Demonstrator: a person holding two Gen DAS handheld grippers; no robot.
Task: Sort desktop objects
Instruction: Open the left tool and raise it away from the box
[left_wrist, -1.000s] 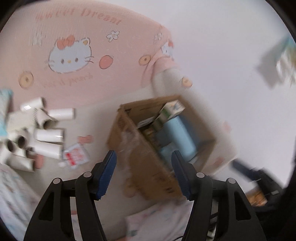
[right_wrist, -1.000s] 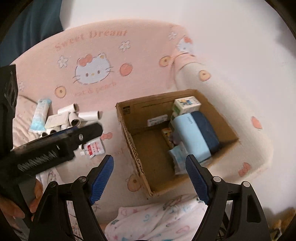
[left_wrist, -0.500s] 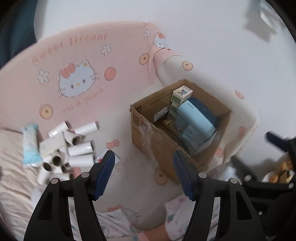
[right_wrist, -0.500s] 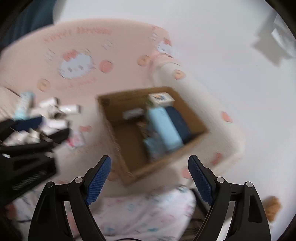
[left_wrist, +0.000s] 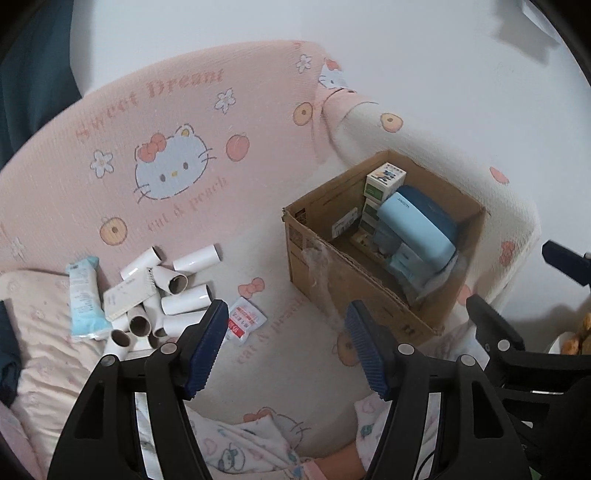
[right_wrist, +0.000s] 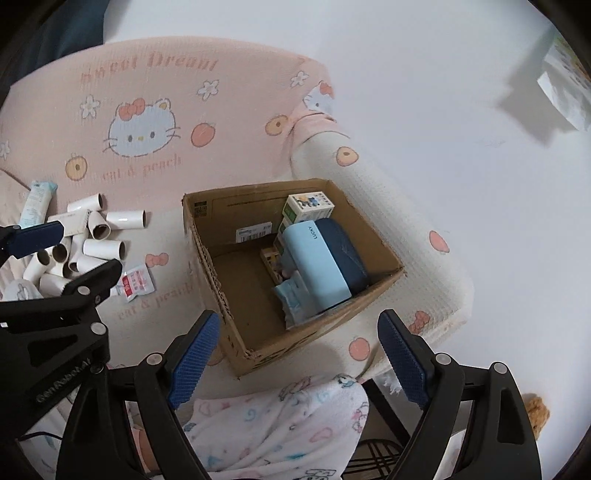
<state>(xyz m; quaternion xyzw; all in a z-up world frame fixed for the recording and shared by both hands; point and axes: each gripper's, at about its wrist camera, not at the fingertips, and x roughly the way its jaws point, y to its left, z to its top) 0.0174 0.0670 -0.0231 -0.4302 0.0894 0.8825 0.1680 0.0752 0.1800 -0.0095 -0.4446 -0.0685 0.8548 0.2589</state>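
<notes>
Cardboard tubes (left_wrist: 184, 295) lay heaped on the pink sofa seat (left_wrist: 280, 354), left of the cardboard box (left_wrist: 332, 273). Likely light, hollow, crushable; best gripped across mid-length, gently. Beside them: a small notepad (left_wrist: 127, 297), a blue wrapped packet (left_wrist: 83, 299), a red-and-white sachet (left_wrist: 243, 323), flat and floppy, better pinched by an edge. The box held a light-blue case (right_wrist: 317, 266), small printed boxes (right_wrist: 308, 206) and a pale packet; left half bare. Left gripper (left_wrist: 284, 343) stood wide, nothing between jaws. Right gripper (right_wrist: 295, 358) jaws were opening, empty, above the box's near wall.
</notes>
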